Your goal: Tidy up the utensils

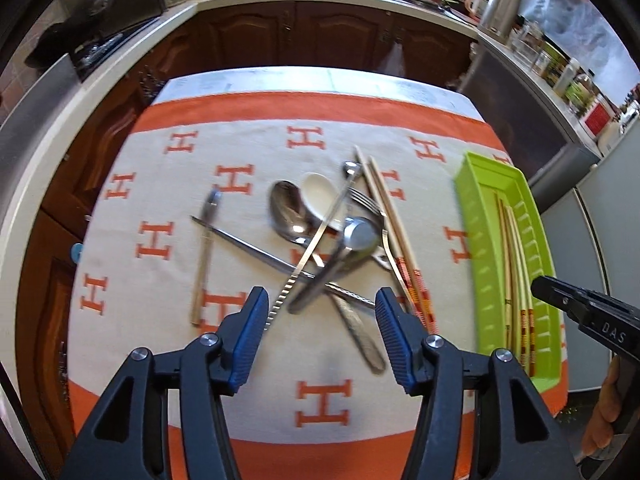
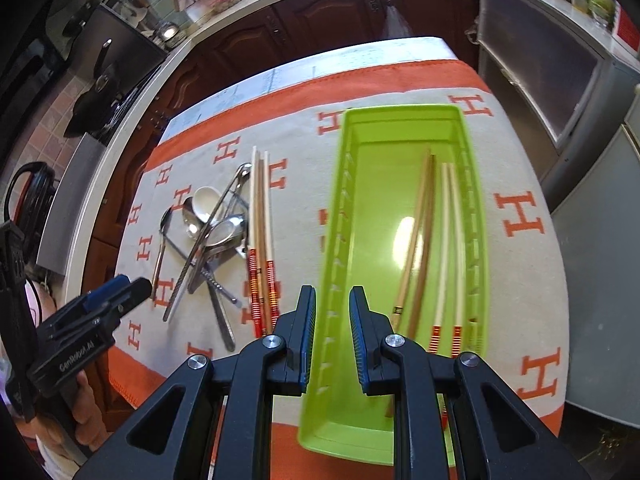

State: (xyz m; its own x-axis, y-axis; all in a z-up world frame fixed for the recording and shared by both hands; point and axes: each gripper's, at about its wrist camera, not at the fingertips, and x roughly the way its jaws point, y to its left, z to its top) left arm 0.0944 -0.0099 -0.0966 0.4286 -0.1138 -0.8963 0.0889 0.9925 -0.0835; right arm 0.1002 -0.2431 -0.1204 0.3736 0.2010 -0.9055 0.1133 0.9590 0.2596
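Note:
A heap of metal spoons (image 1: 288, 212), a fork (image 1: 372, 208), serrated tongs (image 1: 320, 236) and a white ceramic spoon (image 1: 320, 194) lies mid-cloth. Beside it lie chopsticks (image 1: 388, 216) with red-banded ends. My left gripper (image 1: 322, 300) hovers above the heap's near side, jaws wide apart and empty. The green tray (image 2: 400, 110) holds a brown chopstick pair (image 2: 420, 232) and a pale red-banded pair (image 2: 448, 240). My right gripper (image 2: 332, 300) hangs over the tray's left wall, a narrow gap between its pads and nothing held.
A white cloth (image 1: 160, 200) with orange H marks covers the small table, whose edges drop off on every side. A small wooden-handled spoon (image 1: 206, 248) lies left of the heap. Dark wood cabinets stand behind, a steel appliance (image 2: 560, 92) to the right.

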